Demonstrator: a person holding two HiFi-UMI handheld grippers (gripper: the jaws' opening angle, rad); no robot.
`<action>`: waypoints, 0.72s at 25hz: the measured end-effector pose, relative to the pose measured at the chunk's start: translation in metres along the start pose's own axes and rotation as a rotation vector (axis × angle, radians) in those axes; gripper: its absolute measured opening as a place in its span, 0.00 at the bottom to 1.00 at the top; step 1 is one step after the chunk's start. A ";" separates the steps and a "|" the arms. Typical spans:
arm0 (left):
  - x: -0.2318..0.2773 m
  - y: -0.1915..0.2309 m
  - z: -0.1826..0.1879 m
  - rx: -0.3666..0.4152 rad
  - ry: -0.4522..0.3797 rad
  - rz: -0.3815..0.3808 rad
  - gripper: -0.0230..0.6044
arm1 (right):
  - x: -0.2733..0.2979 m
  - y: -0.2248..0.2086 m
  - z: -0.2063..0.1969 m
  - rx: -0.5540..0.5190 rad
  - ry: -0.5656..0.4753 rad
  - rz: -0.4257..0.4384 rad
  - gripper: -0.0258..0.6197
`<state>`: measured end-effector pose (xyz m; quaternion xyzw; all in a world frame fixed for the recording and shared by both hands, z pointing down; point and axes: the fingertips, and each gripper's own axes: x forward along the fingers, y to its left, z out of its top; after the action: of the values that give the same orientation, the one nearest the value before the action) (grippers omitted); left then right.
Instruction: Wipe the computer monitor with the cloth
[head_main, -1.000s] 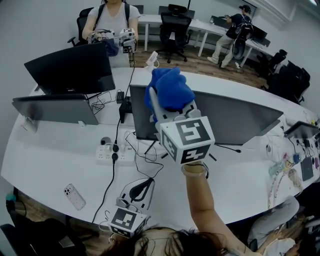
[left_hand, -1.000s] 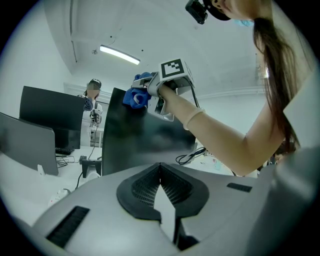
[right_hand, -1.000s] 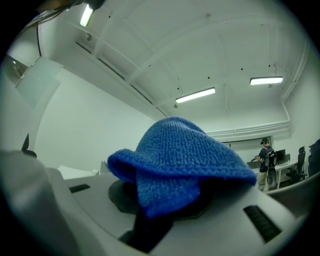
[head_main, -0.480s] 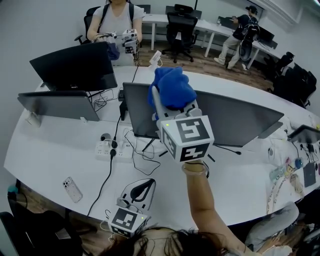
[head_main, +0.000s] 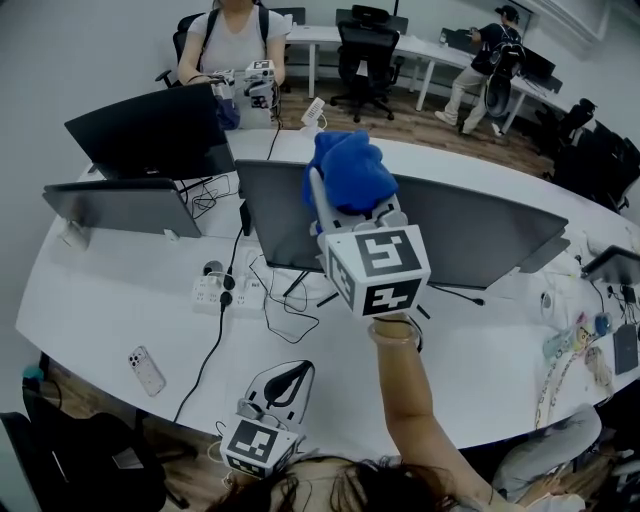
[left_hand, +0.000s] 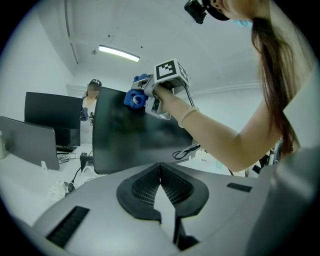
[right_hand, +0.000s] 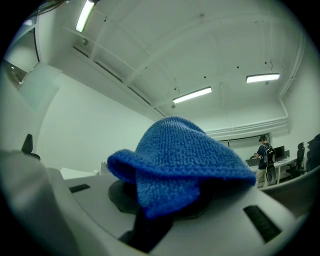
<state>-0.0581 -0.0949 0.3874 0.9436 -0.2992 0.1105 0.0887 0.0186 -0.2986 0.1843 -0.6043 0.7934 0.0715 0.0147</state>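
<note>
Open-plan office, curved white tabletop carrying cables and power strip | right tongs clamp blue cloth at top edge of dark computer monitor | left tongs low, nearer the person, jaws pressed together, empty | phone left of them.

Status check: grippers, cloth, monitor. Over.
Right gripper shut on cloth, at monitor top edge. Left gripper shut, empty, held low. Nothing blocking monitor.
</note>
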 end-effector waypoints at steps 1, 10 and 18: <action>-0.001 0.000 -0.001 0.007 -0.004 0.007 0.05 | -0.001 -0.001 0.000 0.000 0.001 -0.001 0.19; -0.001 -0.006 0.006 -0.009 -0.022 0.018 0.05 | -0.004 -0.009 -0.001 -0.011 0.015 -0.004 0.19; 0.009 -0.008 0.014 -0.023 -0.014 -0.005 0.05 | -0.006 -0.012 -0.002 -0.021 0.022 -0.007 0.19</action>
<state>-0.0441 -0.0963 0.3751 0.9440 -0.2988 0.1000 0.0979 0.0317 -0.2964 0.1859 -0.6078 0.7907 0.0731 -0.0004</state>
